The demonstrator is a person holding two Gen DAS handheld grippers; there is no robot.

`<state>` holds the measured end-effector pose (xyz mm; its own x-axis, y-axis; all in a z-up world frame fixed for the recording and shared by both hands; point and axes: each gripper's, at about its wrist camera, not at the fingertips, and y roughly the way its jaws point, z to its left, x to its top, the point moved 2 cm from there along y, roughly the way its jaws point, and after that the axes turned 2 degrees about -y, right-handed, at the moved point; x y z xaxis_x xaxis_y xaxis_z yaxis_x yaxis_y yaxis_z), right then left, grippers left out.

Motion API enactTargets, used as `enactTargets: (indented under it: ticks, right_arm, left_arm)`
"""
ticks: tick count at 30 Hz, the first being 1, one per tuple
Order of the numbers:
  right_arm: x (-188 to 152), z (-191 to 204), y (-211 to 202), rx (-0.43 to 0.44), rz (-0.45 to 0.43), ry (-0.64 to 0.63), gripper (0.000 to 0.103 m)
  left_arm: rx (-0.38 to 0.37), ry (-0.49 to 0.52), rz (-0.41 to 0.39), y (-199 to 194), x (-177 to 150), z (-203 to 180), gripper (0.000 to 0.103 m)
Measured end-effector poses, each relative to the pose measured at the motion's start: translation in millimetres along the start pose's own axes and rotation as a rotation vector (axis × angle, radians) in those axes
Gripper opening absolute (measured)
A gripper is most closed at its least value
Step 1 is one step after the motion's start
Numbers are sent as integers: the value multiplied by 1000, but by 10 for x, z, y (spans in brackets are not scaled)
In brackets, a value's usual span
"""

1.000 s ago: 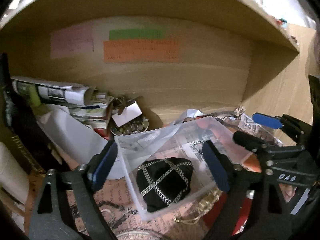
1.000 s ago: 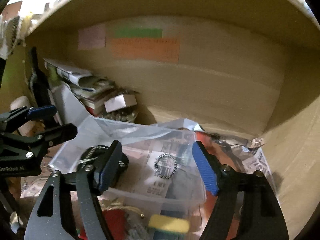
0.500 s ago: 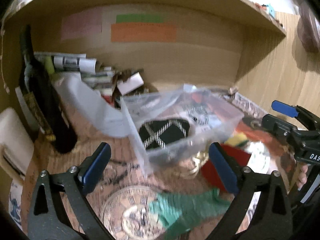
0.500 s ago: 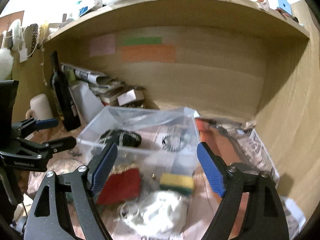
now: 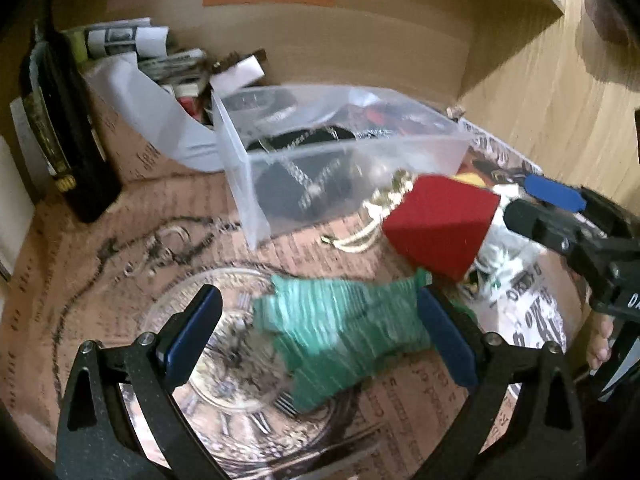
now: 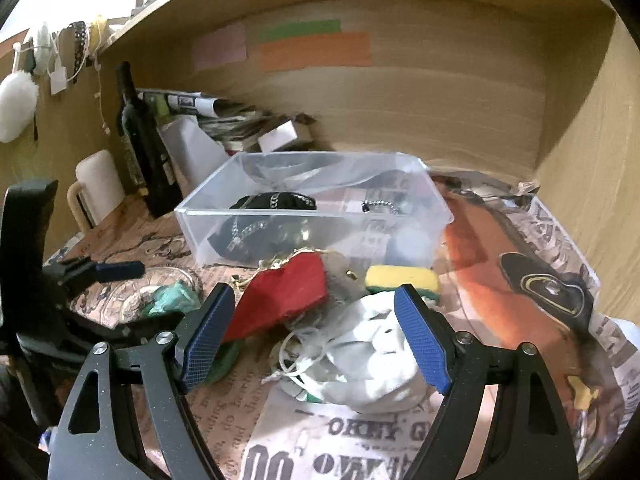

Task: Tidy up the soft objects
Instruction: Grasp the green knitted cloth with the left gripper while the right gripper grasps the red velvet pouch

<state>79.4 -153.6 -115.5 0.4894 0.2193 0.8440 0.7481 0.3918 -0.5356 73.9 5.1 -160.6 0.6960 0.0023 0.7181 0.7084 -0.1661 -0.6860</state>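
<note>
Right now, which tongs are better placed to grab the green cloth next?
Left. The left tongs are open with the green cloth lying right between their fingers. The right tongs are open over the white pouch, with the cloth off beyond their left finger.

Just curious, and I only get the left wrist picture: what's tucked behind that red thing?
Observer: A yellow sponge, lying beside the red thing just in front of the bin.
Operator: And the other tongs?
Observer: The right tongs are open, pointed at a white drawstring bag.
Operator: Anything on the wall?
Observer: A white puff hangs at the far left.
</note>
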Motion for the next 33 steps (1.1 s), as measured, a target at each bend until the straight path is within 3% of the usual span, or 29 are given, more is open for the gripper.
enactTargets:
  ticks: [3, 5, 12, 17, 24, 28, 33]
  right_arm:
    - [35, 47, 38, 13, 5, -18, 80]
    - [74, 87, 75, 16, 8, -36, 80]
    - [197, 196, 313, 34, 52, -83, 80]
    - [246, 251, 522, 27, 104, -108, 80]
    - [206, 263, 836, 5, 201, -135, 78]
    - [166, 283, 966, -17, 251, -165, 61]
    - [151, 307, 980, -51, 255, -197, 46]
  left_arm:
    - [-7, -4, 4, 38, -77, -19, 96]
    - [-22, -15, 21, 80, -111, 6, 80]
    - [-51, -75, 6, 47, -179, 172, 52]
    - [-34, -96, -13, -21, -190, 338, 41]
    - [-3, -133, -54, -137, -154, 612, 36]
    - [3, -140, -79, -203, -140, 688, 36]
    - [-3, -137, -96, -178, -73, 695, 36]
